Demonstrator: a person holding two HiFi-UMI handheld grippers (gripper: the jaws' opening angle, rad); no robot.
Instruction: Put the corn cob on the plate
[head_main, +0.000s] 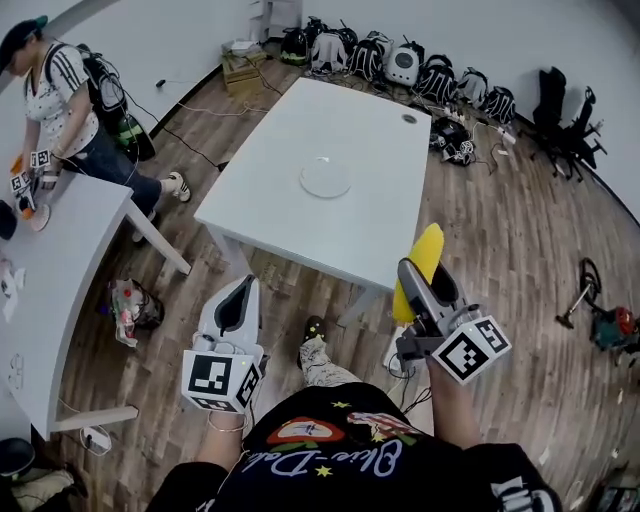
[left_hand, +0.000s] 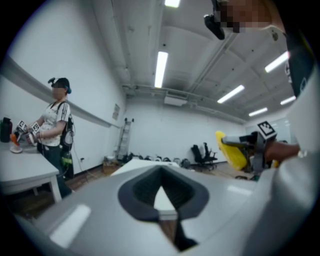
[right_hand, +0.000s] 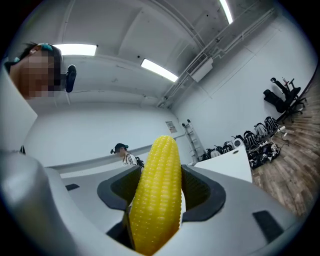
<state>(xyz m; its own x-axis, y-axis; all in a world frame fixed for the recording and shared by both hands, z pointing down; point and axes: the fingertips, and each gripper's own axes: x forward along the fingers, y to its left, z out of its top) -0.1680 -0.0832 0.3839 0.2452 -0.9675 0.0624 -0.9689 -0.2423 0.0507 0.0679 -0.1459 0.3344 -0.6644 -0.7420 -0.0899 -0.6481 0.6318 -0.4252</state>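
Note:
A yellow corn cob (head_main: 420, 262) stands up out of my right gripper (head_main: 426, 278), which is shut on it and is held in the air in front of the near edge of the white table (head_main: 370, 215). In the right gripper view the corn cob (right_hand: 156, 200) fills the gap between the dark pads (right_hand: 200, 192). A round pale plate (head_main: 325, 178) lies in the middle of the table, well beyond the corn. My left gripper (head_main: 233, 310) hangs lower left over the wooden floor, shut with nothing in it. The left gripper view also shows the corn cob (left_hand: 233, 150) off to the right.
A person (head_main: 62, 100) stands at a second white table (head_main: 60, 270) on the left, holding grippers. Backpacks (head_main: 400, 60) line the far wall, with a cardboard box (head_main: 243, 70) and black office chairs (head_main: 565, 120). A bag (head_main: 130, 305) lies on the floor.

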